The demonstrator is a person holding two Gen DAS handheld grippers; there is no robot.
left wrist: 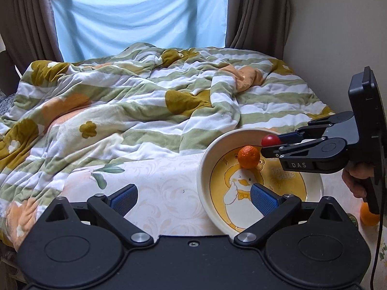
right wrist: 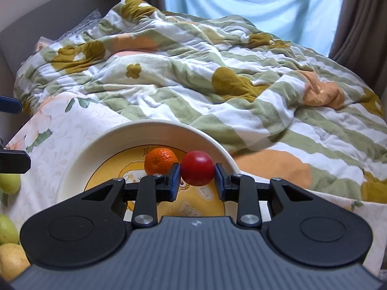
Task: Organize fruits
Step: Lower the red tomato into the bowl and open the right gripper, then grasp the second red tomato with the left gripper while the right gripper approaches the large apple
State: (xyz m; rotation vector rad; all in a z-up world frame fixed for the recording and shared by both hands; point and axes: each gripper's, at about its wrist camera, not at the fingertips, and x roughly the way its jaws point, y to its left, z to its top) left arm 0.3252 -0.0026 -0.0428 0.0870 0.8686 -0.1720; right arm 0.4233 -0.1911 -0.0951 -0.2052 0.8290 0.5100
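- Right hand-held gripper (right wrist: 197,177) is squeezing a small red fruit (right wrist: 197,168) between its blue pads, hanging it over the far rim of the bowl; left hand-held gripper (left wrist: 193,199) is sitting with its jaws spread wide and nothing in them, its right finger (left wrist: 263,199) overlapping the near side of the bowl in the left wrist view.
- Bed is taking up most of both views, with a rumpled green-striped blanket (left wrist: 135,101) piled across it and a pale floral sheet (left wrist: 167,183) showing at the near end.
- Cream bowl (left wrist: 205,166) with a yellow duck print inside is sitting on that sheet.
- Small orange mandarin (right wrist: 160,160) is lying in the bowl, just beside the held red fruit.
- A few loose fruits are waiting outside the bowl: greenish-yellow ones (right wrist: 9,182) at the left edge of the right wrist view, and an orange one (left wrist: 368,215) under the right gripper's handle.
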